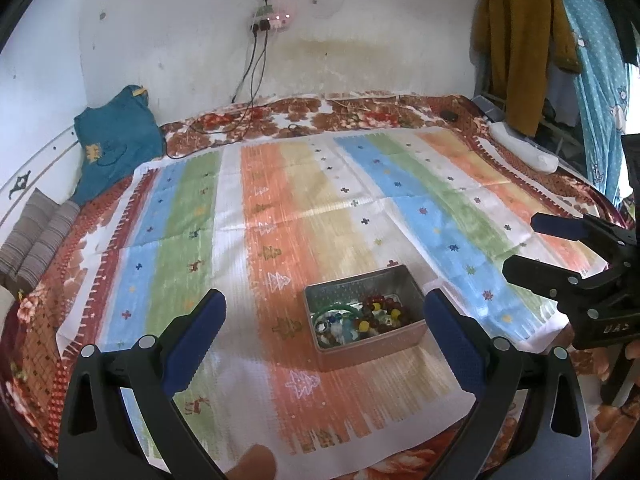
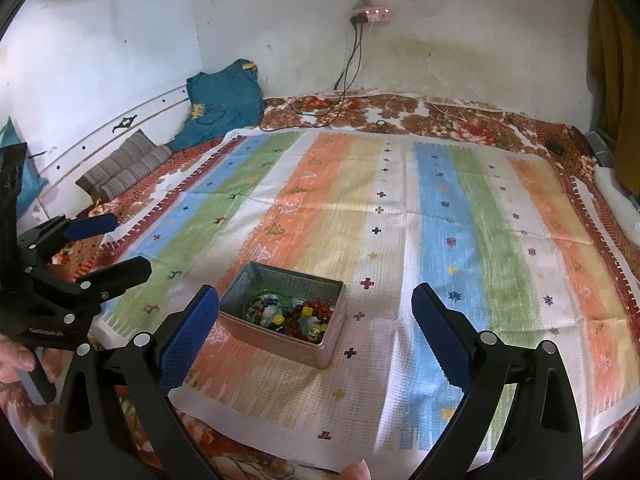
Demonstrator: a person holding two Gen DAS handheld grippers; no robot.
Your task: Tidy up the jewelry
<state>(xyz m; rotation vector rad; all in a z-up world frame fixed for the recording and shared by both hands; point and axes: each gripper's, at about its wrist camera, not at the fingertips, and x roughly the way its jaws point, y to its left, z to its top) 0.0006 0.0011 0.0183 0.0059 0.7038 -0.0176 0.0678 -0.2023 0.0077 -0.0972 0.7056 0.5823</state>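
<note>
left gripper fingers released | right gripper fingers released | right gripper print "UAS" | tin unlabelled

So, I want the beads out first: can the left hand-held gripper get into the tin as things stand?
Probably yes: the tin is lidless, the left hand-held gripper is wide open before it, nothing between.

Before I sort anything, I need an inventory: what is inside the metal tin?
The tin holds a green bangle and mixed coloured beads; anything beneath that pile is covered.
</note>
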